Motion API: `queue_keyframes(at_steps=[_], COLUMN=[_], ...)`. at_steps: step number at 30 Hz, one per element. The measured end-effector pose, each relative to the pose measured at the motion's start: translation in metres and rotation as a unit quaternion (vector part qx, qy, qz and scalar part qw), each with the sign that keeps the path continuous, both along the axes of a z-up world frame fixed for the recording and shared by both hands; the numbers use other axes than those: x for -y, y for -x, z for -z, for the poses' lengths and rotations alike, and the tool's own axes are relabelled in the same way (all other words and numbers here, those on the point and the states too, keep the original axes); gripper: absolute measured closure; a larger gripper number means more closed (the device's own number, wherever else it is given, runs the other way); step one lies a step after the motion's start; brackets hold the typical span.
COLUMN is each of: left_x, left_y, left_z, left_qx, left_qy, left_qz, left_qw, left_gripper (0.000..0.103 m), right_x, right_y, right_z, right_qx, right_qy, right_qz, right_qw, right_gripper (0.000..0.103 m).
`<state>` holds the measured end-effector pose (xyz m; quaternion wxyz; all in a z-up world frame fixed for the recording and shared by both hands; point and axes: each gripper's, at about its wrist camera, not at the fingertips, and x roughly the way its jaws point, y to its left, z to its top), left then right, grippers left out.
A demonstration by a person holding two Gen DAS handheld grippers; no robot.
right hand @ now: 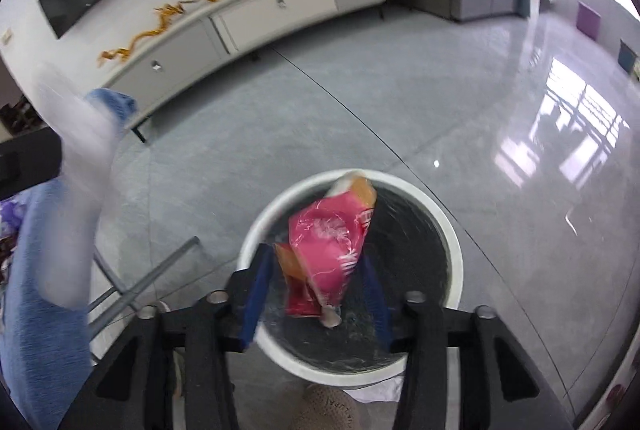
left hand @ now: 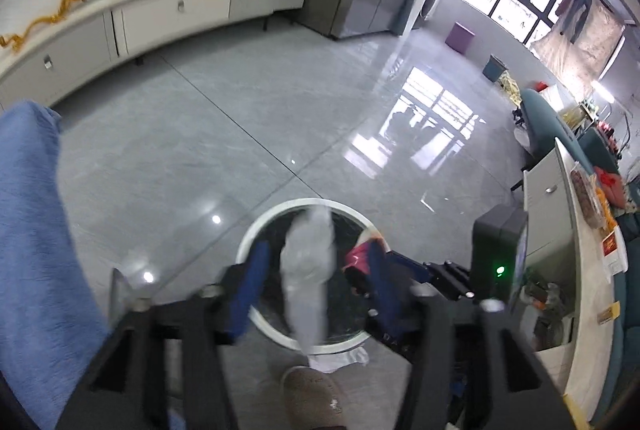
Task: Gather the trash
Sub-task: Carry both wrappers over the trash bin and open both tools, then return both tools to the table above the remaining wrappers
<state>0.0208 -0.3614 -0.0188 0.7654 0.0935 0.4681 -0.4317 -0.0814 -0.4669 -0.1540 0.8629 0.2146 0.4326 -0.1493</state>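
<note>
A white round trash bin (left hand: 262, 226) with a black liner stands on the floor below both grippers; it also shows in the right wrist view (right hand: 452, 242). My left gripper (left hand: 314, 290) is open over the bin, and a blurred white crumpled piece of trash (left hand: 308, 270) hangs loose between its blue fingers without touching them. My right gripper (right hand: 316, 294) is open over the bin, and a pink and orange snack bag (right hand: 328, 254) is in the gap, free of both fingers. The right gripper and the pink bag (left hand: 358, 256) show at the right of the left wrist view.
A blue cloth (left hand: 36, 250) covers a surface at the left. A long white cabinet (left hand: 168, 13) runs along the back wall. A white table (left hand: 584, 270) with clutter stands at the right. A slippered foot (left hand: 316, 398) is just in front of the bin.
</note>
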Motion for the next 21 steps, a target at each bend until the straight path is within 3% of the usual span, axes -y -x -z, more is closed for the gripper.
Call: queue_keyframes(at_steps=[4, 10, 21], left_x=[0.003, -0.022, -0.128], left_y=[-0.006, -0.007, 0.013], left_z=[0.006, -0.013, -0.060], left_qx=[-0.016, 0.006, 0.095], left_qy=[0.004, 0.013, 0.016], left_qz=[-0.004, -0.022, -0.105], left_qw=[0.9998, 0.9997, 0.9897], left_gripper=[0.042, 0.042, 0.042], right_x=[0.008, 0.000, -0.085], right_y=[0.002, 0.004, 0.015], right_z=[0.009, -0.007, -0.095], right_qx=[-0.019, -0.017, 0.064], right_qy=[-0.003, 0.019, 0.098], right_qz=[0.010, 0.011, -0.022], right_qw=[1.000, 1.000, 0.993], right_gripper=[0.049, 0.049, 0.049])
